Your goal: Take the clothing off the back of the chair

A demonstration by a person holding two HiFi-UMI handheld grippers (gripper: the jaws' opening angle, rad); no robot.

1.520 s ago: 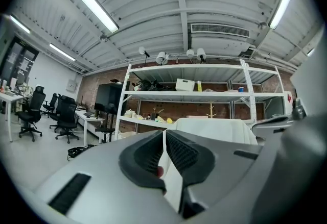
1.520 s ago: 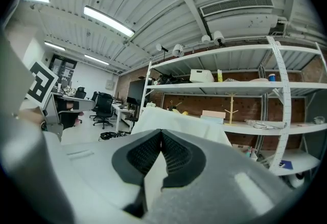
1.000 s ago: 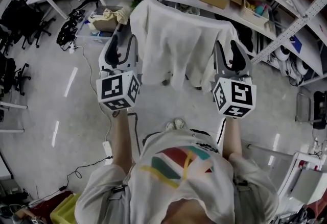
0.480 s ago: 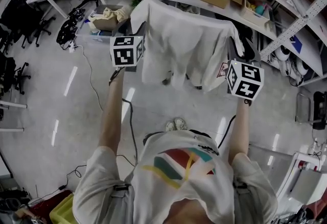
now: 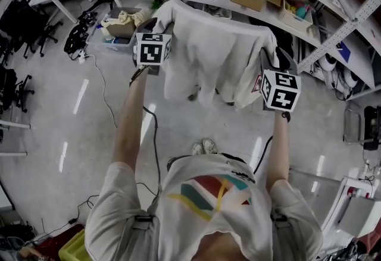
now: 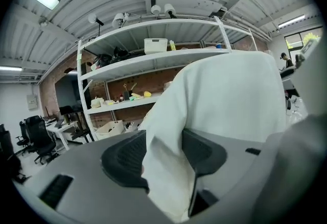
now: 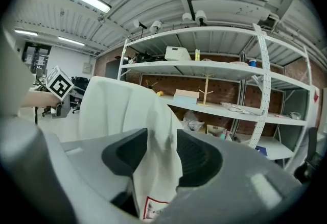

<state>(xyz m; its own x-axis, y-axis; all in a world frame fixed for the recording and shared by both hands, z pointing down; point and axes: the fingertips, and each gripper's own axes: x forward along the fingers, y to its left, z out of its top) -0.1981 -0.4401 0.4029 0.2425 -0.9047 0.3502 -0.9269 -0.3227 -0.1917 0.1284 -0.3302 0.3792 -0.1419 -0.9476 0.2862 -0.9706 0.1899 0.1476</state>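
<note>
Broadly, the task has only reached its grasping stage. The floor [image 5: 89,117] lies wide and bare around the scene, and the long shelf [image 5: 333,37] of boxes runs behind it. In front of that shelf is the chair [image 5: 193,97], almost wholly covered; only a dark bit of its base shows under the hem. The clothing [image 5: 214,52], a pale garment, is draped over the chair's back and hangs down the near side, so nothing has come off yet.

Both arms reach out to the garment's two upper corners. The left hand-held gripper [image 5: 156,27] is at the left shoulder of the drape. Its own view shows a fold of white cloth running down between the dark pads [image 6: 125,159], and the jaws, which have just been opening, stand wide and unclenched around it. The right hand-held gripper [image 5: 269,62] is at the right corner. There too the fabric hangs in the gap, and its pads [image 7: 196,162] flank it without visibly squeezing. A small red-bordered label [image 7: 153,207] shows on the cloth low in that gap.

What is left, by my reading, is nearly everything: closing both sets of jaws on the cloth, then lifting it up and clear of the chair back.
</note>
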